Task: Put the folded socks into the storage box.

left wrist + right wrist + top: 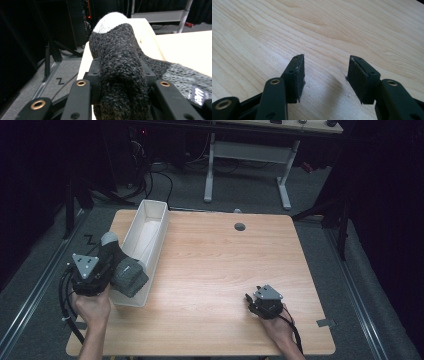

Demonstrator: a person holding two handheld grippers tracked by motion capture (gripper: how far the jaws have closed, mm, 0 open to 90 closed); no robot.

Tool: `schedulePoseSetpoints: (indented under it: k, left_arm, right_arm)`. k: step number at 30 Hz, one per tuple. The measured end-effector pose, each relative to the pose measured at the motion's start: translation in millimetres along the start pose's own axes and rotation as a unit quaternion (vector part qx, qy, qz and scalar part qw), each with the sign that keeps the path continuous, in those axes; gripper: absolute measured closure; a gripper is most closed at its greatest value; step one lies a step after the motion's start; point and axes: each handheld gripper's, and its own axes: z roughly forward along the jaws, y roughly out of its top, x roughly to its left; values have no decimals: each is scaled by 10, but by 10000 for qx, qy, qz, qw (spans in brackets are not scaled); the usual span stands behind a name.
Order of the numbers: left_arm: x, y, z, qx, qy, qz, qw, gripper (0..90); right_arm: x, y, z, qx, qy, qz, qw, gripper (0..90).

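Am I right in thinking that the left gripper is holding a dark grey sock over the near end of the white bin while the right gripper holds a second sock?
Not quite. The left gripper does hold the dark grey sock over the near end of the white bin, but the right gripper holds nothing: the right gripper view shows its jaws open over the bare wooden table.

The sock [117, 65] is dark charcoal knit with a white toe and a lighter grey section bearing a small dark label with white lettering. The bin [150, 222] on the left is plain white. The worktop [225, 270] is pale wood with fine darker grain lines. Both claws are black with brass-coloured rivets.
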Motion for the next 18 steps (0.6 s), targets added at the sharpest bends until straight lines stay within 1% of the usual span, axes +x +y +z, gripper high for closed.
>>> schedulePoseSetpoints:
  k: [1,3,6,9,11,13,15,16,18]
  left_arm:
    - [9,-11,2,-21,31,51,10000,642]
    - [15,-17,-8,-29,13,32,10000,642]
    - [-4,-64,-31,-50,-20,276,9996,642]
    - [-6,-113,-46,1,-37,438,9990,641]
    - [-12,-166,-59,30,-59,630,9980,642]
    - [-16,-211,-76,60,-105,776,9969,642]
    - [-19,-232,-88,113,-149,833,9963,641]
    - [-27,-255,-95,133,-189,923,9955,642]
    - [-35,-284,-102,220,-260,1027,9941,642]
  right_arm:
    - [0,0,0,0,0,-1,10000,476]
    - [1,0,0,-6,-3,-2,10000,476]
    - [5,-1,0,-10,-12,-5,10000,476]
    - [8,-1,0,-22,-28,-39,10000,476]
    - [8,-1,0,-24,-32,-57,10000,477]
    - [13,-2,-3,-21,-33,-57,10000,476]
    - [15,-1,-3,-20,-41,-80,10000,477]
    - [15,-2,-3,-26,-39,-80,10000,477]
    - [17,-1,-4,-20,-46,-74,10000,477]
